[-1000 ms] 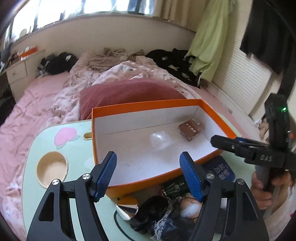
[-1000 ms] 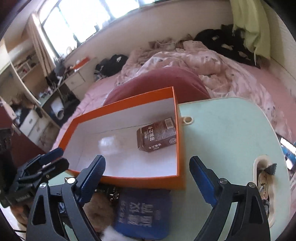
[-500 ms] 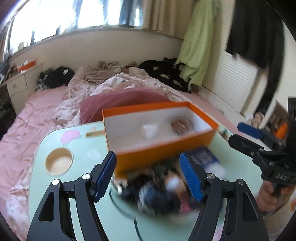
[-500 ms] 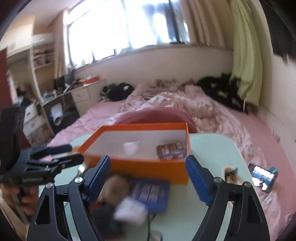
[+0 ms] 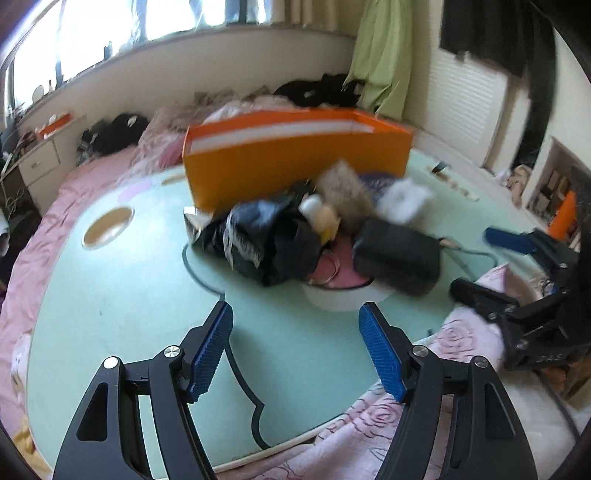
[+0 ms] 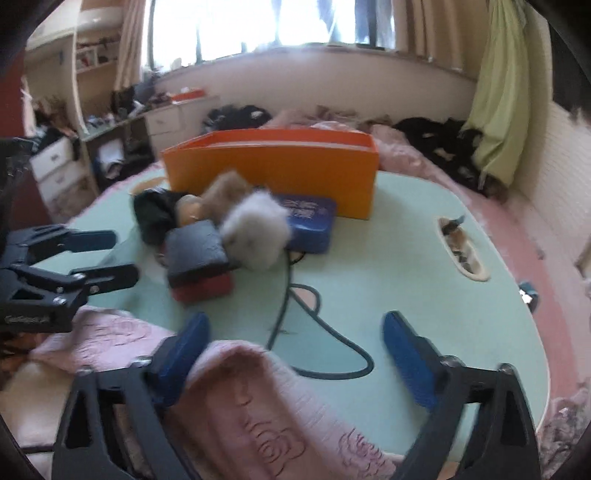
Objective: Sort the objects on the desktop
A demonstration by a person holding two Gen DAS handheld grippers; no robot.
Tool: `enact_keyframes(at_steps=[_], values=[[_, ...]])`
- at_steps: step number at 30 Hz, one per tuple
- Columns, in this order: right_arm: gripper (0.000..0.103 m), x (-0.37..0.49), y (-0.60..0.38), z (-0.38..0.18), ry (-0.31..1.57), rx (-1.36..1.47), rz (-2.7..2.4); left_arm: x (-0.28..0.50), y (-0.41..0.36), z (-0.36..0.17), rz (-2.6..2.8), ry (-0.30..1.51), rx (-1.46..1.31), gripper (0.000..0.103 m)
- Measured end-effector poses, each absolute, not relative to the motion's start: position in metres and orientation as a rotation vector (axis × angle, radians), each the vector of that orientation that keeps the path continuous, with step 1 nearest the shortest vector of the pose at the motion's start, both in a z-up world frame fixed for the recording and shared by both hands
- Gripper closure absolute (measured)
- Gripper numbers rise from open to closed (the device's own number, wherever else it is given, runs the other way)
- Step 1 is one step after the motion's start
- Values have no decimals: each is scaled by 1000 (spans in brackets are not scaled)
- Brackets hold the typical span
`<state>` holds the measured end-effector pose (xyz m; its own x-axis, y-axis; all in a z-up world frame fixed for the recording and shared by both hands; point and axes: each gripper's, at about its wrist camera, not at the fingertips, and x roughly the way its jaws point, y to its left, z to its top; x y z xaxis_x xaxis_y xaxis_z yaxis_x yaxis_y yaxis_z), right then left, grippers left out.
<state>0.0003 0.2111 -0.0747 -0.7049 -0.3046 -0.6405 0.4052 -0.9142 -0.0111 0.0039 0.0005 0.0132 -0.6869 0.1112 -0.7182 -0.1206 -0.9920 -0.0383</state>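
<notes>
Distance has opened: both hand-held grippers, left point(image 5: 295, 347) and right point(image 6: 291, 354), jaws opening and empty, sit back from the pile point(image 5: 295, 236) beside the orange box point(image 5: 295, 155); another pick looks next.

Home bedroom: bed point(image 5: 110, 162) with pink bedding, drawers point(image 6: 55, 166), window point(image 6: 277, 26) with curtains, clothes strewn about.

Pink bedding point(image 5: 44, 229), green curtain point(image 6: 506, 92), white drawers point(image 6: 55, 166), bright window point(image 6: 258, 26) behind
</notes>
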Motion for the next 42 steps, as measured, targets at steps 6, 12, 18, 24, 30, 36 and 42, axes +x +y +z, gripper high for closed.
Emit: enact_keyframes(at_steps=[6, 12, 18, 24, 30, 36, 42], values=[[0, -2, 213, -78, 207, 905, -2591, 0, -7, 5, 2795, -6, -1213, 0], [0, -3, 210, -77, 207, 900, -2588, 1, -6, 4, 2796, -4, -1211, 0], [0, -3, 210, -77, 207, 900, -2588, 1, -6, 4, 2795, -4, -1211, 0], [0, -3, 210, -77, 207, 899, -2588, 1, -6, 4, 2795, -4, -1210, 0], [0, -1, 209, -76, 207, 896, -2588, 1, -6, 4, 2795, -3, -1210, 0], [0, -2, 209, -75, 207, 893, -2587, 1, -6, 4, 2795, -3, -1210, 0], [0, -3, 209, -75, 207, 892, -2586, 1, -6, 4, 2794, -3, -1210, 0]])
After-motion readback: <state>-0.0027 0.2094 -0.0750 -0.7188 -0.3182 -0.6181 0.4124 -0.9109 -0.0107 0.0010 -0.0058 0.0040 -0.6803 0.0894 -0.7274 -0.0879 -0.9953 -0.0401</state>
